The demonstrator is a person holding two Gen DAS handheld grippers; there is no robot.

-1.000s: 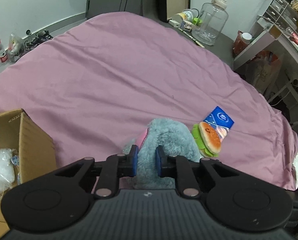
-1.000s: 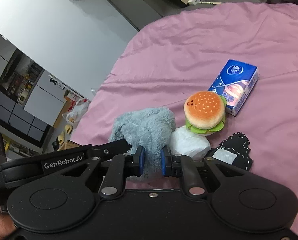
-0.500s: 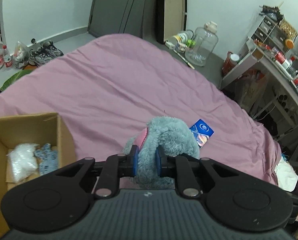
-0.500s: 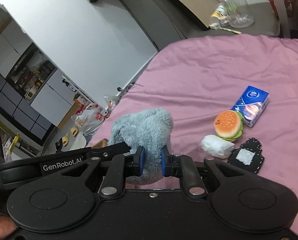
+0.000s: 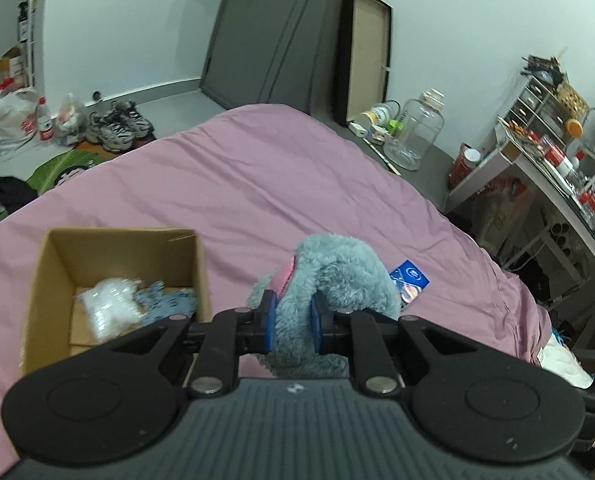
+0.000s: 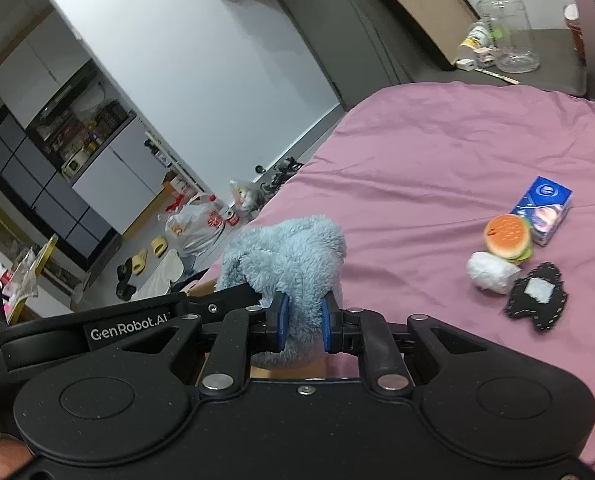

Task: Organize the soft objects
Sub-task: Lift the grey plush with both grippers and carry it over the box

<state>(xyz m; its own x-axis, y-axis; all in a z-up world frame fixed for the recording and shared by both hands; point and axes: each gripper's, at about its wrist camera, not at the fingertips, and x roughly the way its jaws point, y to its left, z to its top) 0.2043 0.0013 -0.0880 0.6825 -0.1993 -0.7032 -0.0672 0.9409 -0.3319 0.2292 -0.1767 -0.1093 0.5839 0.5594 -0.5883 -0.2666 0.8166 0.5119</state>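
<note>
Both grippers are shut on one grey-blue plush toy, held up above the pink bed. My left gripper grips its lower part. My right gripper also grips the plush, and the left gripper's arm crosses in from the left. An open cardboard box sits on the bed to the left and holds a white bag and a blue fabric piece. On the bed to the right lie a burger toy, a white bundle, a black pouch and a blue tissue pack.
A clear water jug and small items stand on a dark surface past the bed's far edge. A cluttered desk runs along the right. Shoes and plastic bags lie on the floor at the left.
Both grippers have lifted the plush off the bed and carried it left toward the box. The box now shows more fully in the left wrist view. The other toys have dropped away to the right.
</note>
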